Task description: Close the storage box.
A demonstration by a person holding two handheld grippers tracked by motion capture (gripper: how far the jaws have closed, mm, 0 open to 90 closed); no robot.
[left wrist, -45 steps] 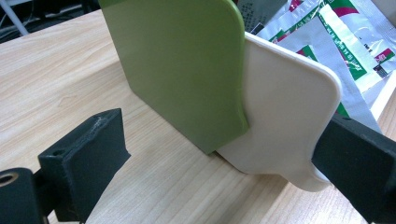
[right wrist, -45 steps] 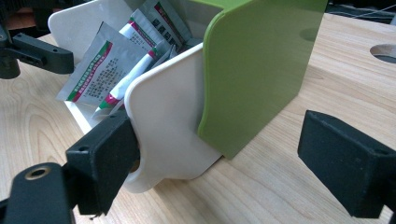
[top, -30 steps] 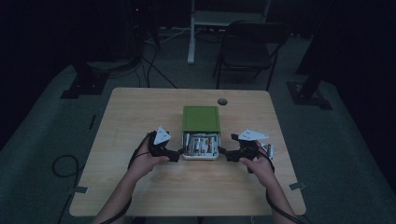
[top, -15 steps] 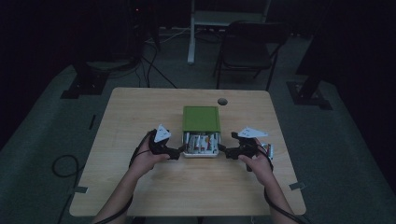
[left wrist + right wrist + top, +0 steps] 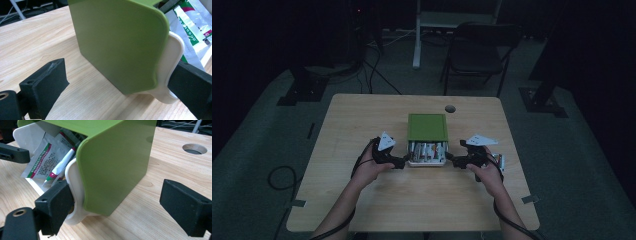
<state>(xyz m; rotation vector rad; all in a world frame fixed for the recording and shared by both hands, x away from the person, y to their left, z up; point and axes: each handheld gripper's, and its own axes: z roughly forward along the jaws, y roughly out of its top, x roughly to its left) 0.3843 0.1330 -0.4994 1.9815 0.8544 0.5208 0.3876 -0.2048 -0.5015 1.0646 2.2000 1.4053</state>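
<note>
A green box point(image 5: 427, 127) lies at the table's middle with its white inner tray point(image 5: 427, 159) slid out toward me, holding several printed sachets point(image 5: 42, 162). My left gripper point(image 5: 404, 161) is open at the tray's left side. In the left gripper view its jaws straddle the green box point(image 5: 117, 42), and one jaw rests against the tray's white tab point(image 5: 172, 72). My right gripper point(image 5: 451, 160) is open at the tray's right side. In the right gripper view one jaw touches the white tab point(image 5: 75, 192) and the other stands apart over bare wood.
The wooden table point(image 5: 362, 120) has a round cable hole point(image 5: 450, 108) behind the box. A small pale item point(image 5: 499, 161) lies by the right hand. A dark chair point(image 5: 477, 55) stands beyond the far edge.
Both grippers have edged slightly inward to the sides of the white tray. The box has not visibly moved.
</note>
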